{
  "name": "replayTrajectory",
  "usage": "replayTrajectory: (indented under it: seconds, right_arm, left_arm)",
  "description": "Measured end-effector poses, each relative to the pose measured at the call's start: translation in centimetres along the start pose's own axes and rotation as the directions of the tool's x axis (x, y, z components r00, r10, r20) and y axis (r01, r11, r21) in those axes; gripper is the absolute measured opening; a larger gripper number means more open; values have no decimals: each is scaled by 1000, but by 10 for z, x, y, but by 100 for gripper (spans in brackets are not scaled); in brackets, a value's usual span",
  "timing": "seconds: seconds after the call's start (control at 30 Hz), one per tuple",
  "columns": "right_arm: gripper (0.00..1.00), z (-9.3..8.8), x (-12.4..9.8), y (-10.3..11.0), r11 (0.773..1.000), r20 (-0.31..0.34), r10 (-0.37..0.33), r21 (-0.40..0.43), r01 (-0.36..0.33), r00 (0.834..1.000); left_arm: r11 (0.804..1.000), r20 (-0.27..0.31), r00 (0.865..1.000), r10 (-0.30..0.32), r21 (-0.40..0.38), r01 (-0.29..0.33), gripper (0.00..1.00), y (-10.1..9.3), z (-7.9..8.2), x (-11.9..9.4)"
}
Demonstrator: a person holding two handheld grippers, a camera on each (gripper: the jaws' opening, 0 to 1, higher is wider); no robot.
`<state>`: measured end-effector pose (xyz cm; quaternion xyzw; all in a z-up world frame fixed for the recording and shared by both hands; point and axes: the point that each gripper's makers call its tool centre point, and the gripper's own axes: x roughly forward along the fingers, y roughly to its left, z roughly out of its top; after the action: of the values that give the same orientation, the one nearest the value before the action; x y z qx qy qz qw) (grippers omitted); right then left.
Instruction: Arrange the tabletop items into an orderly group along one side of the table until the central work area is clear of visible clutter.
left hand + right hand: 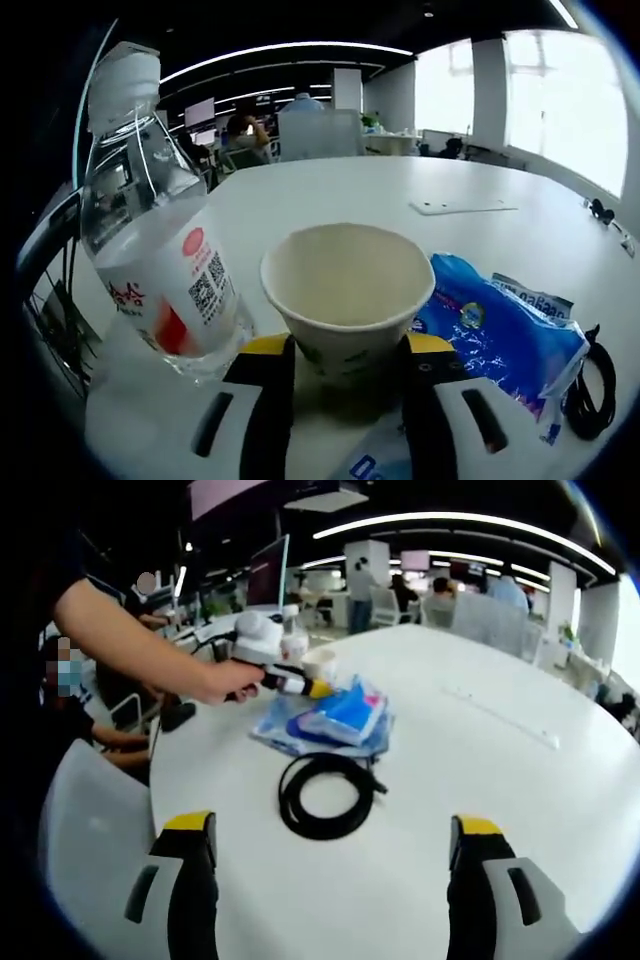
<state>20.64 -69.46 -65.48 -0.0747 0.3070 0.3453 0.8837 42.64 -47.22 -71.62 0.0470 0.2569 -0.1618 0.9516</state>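
**Left gripper view: paper cup in the jaws, bottle just beside it**

Your left gripper (348, 365) has its yellow-tipped jaws closed on the lower wall of the paper cup (348, 285), which stands upright with its mouth open and looks empty. Just to the left of the jaws stands the clear water bottle (160, 230); to their right lies the blue plastic packet (500, 330), and beyond that a loop of black cable (590, 390) at the far right.

Treat the cup as very light and soft-walled. It will likely buckle if you squeeze harder, and it could tip once let go, so hold it low near the base, as you do now, and set it down flat. The bottle looks part full, so expect it to be heavier and its smooth plastic to be slippery; take it around the labelled body rather than the neck.

In the right gripper view, your right gripper (335, 880) hangs spread wide and empty over the white table (480, 740). The coiled cable (325, 795) lies just ahead of its jaws, with the packet (335, 715) past it. The cable is limp and will sag, so pinch across several turns of the coil. The packet is crinkly and soft; grip it by an edge.
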Motion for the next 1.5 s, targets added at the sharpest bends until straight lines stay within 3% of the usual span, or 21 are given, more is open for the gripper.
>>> replayTrajectory:
  seconds: [0.63, 1.27, 1.5]
  right_arm:
    - [94, -1, -2, 2, 1000, -1, -4, 3, 4, 1000]
    - [93, -1, -6, 1, 1000, 0, -12, -1, 12, 1000]
    - [93, -2, -7, 1, 1000, 3, -15, 5, 15, 1000]
  left_arm:
    - [1000, 17, 1000, -13, 1, 13, 39, 3, 1, 0]
    - [1000, -6, 1000, -14, -4, 14, 38, 4, -3, 0]
    - [997, -21, 999, -26, -69, 25, 49, 0, -11, -5]
